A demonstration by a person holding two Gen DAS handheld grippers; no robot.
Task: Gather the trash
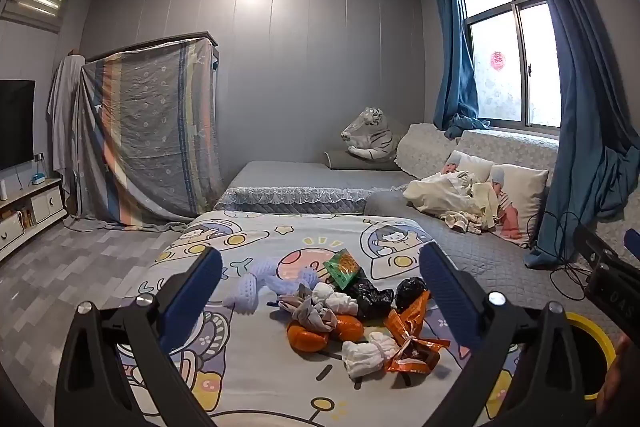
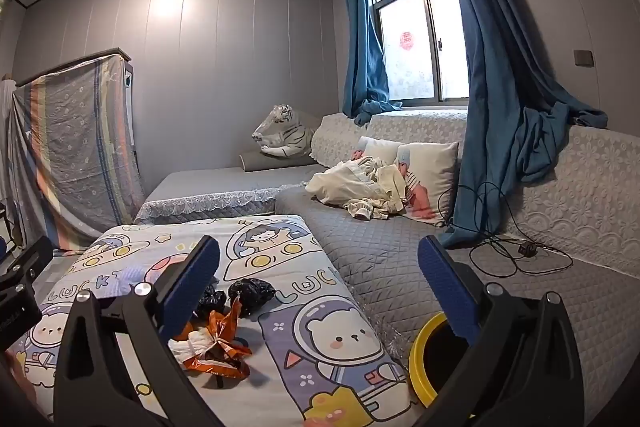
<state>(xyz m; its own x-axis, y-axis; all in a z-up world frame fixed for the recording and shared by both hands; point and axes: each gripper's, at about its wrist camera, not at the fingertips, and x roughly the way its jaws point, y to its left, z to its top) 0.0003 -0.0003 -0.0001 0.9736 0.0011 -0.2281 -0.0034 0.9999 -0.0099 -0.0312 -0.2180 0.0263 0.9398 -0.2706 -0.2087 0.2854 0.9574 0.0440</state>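
Note:
A pile of trash lies on the cartoon-print sheet (image 1: 256,379): orange snack wrappers (image 1: 412,347), crumpled white tissues (image 1: 364,353), black plastic bags (image 1: 372,297), a green packet (image 1: 340,267), white foam fruit nets (image 1: 246,285) and an orange peel-like lump (image 1: 308,337). My left gripper (image 1: 320,287) hovers open just before the pile, nothing between its fingers. A yellow-rimmed bin (image 2: 424,359) with a black inside stands at the bed's right edge. My right gripper (image 2: 318,279) is open over the sheet, with the wrappers (image 2: 218,347) and black bags (image 2: 250,293) near its left finger.
A grey quilted sofa bed (image 2: 400,247) with pillows, a heap of cream clothes (image 2: 360,187) and black cables (image 2: 516,251) runs along the right. A plush tiger (image 1: 368,139) sits at the back. A covered wardrobe (image 1: 148,135) and TV cabinet (image 1: 28,211) stand left.

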